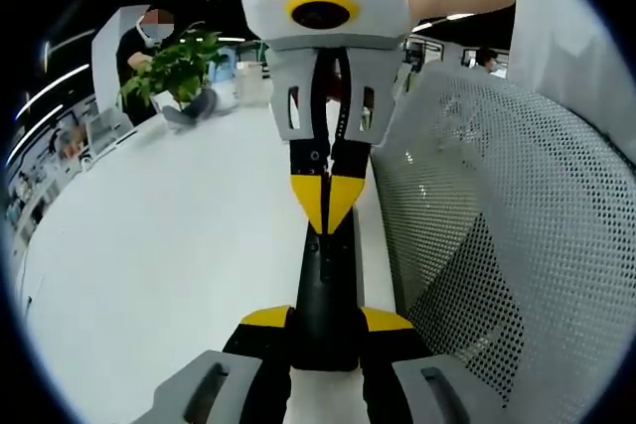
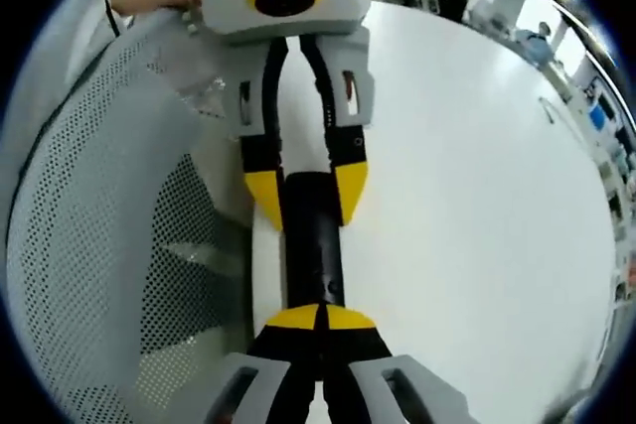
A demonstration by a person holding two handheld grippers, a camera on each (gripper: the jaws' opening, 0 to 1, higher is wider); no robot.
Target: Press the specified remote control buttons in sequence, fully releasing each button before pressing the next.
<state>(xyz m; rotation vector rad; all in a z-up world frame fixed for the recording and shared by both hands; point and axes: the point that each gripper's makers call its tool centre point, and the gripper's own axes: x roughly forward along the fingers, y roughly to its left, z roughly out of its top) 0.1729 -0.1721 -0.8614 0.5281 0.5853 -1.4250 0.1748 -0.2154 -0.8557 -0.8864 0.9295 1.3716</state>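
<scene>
Remote point(image 1: 326, 295) sat over the table point(image 1: 179, 245) edge, left gripper point(image 1: 326, 330) pinching its near end, right gripper point(image 1: 326, 196) shut with tips on its face; looked light, rigid, slick, so side grip suited.

In the left gripper view, the remote point(image 1: 325, 295) lies bottom centre on the table point(image 1: 169, 245); chair point(image 1: 497, 235) right, plant point(image 1: 177, 69) upper left.
</scene>
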